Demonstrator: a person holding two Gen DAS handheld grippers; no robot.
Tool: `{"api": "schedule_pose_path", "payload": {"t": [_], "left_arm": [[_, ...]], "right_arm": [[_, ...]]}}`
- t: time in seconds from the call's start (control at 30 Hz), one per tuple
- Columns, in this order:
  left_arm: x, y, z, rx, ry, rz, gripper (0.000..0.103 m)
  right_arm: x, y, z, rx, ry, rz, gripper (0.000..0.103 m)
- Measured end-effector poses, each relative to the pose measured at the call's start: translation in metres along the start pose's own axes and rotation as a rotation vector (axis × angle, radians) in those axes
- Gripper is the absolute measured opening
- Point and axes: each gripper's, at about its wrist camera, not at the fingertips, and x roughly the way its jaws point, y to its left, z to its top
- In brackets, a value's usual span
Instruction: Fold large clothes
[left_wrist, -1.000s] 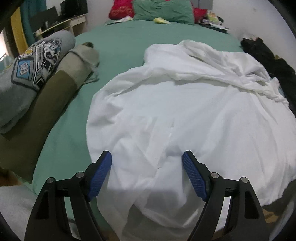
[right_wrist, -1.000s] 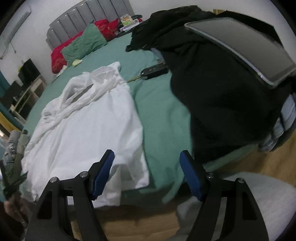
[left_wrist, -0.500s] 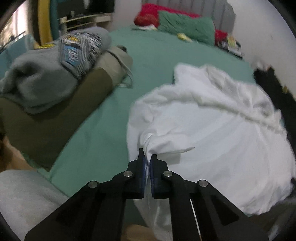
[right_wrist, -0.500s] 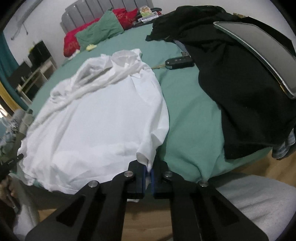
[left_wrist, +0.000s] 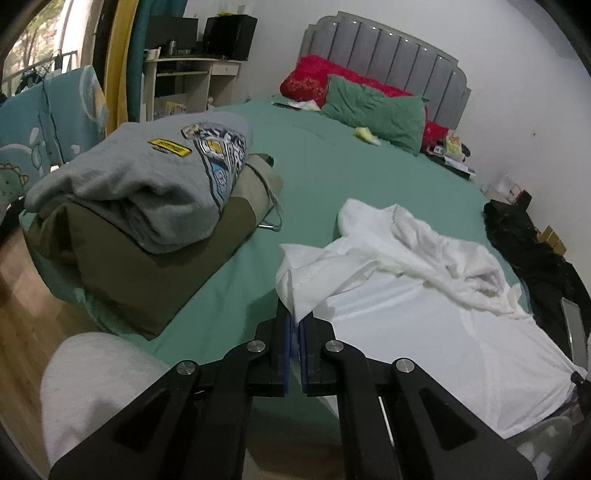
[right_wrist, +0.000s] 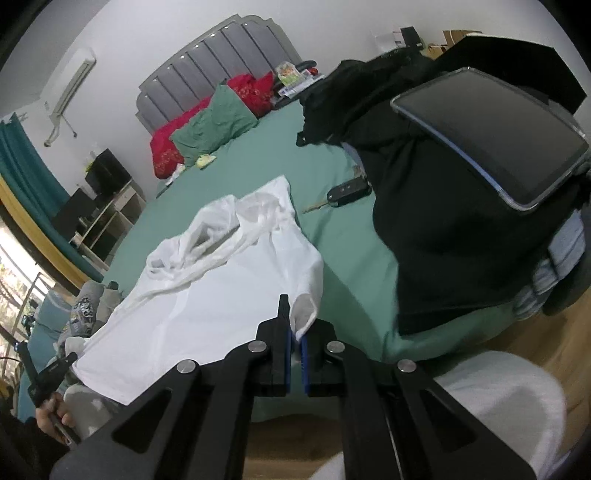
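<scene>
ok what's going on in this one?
A person with a handheld gripper in each hand is folding a white shirt on the green bed. The left gripper is shut on one corner of the near hem, and the right gripper is shut on the other. The hem is lifted off the sheet while the collar end lies bunched farther up the bed. A stack of folded clothes sits to the left, and a black pile of clothes to the right.

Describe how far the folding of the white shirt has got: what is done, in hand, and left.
Done: a grey sweatshirt sits folded on an olive garment. In hand: the left hand-held gripper and right hand-held gripper each pinch a corner of the white shirt. Left: no fold made; its top is rumpled.
</scene>
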Motion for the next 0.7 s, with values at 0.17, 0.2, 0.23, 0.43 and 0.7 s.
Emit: {"api": "schedule_pose_path", "payload": {"t": [0.17, 0.2, 0.23, 0.43, 0.7], "left_arm": [[-0.024, 0.006, 0.001, -0.002, -0.016, -0.009, 0.004], [-0.031, 0.008, -0.001, -0.003, -0.017, -0.012, 0.004], [-0.036, 0.009, -0.001, -0.004, -0.018, -0.014, 0.004], [-0.063, 0.006, 0.009, 0.006, -0.043, -0.03, 0.004], [-0.042, -0.015, 0.052, -0.015, -0.11, -0.05, 0.005]], "right_arm": [[-0.027, -0.004, 0.005, -0.003, -0.024, -0.003, 0.004], [-0.03, -0.003, 0.006, -0.002, -0.028, 0.0, 0.004], [-0.037, -0.002, 0.007, -0.003, -0.032, 0.007, 0.004], [-0.054, 0.008, 0.02, -0.017, -0.08, 0.03, 0.004], [-0.023, 0.012, 0.074, 0.001, -0.159, 0.074, 0.004]]}}
